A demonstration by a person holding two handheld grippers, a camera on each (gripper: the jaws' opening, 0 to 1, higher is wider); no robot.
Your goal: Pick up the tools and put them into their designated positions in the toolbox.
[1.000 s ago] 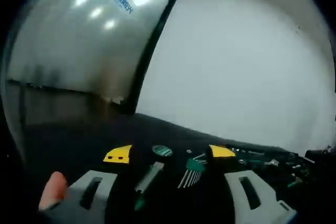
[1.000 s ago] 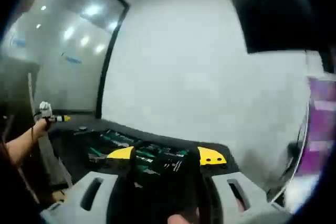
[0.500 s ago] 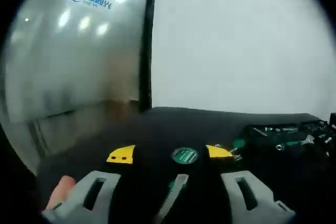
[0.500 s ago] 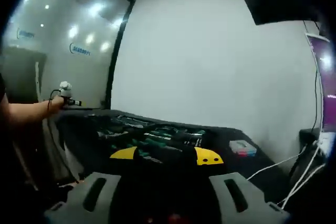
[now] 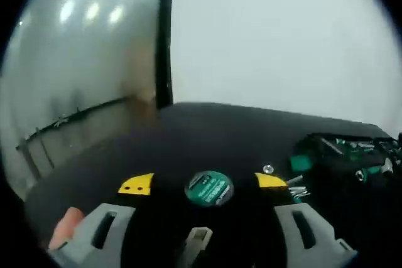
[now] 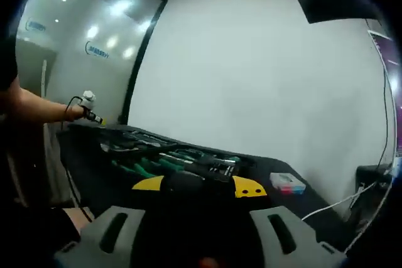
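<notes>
in the left gripper view, the left gripper (image 5: 206, 183) hovers low over the black table (image 5: 207, 136), its yellow-tipped jaws spread wide with a green round-capped tool (image 5: 210, 189) standing between them; whether the jaws touch it cannot be told. the open toolbox (image 5: 352, 155) lies toward the table's right edge.

in the right gripper view, the right gripper (image 6: 198, 186) has its jaws wide apart and empty. the toolbox (image 6: 173, 158) with green-handled tools lies mid-table, a small box (image 6: 286, 183) near the table's right end.
</notes>
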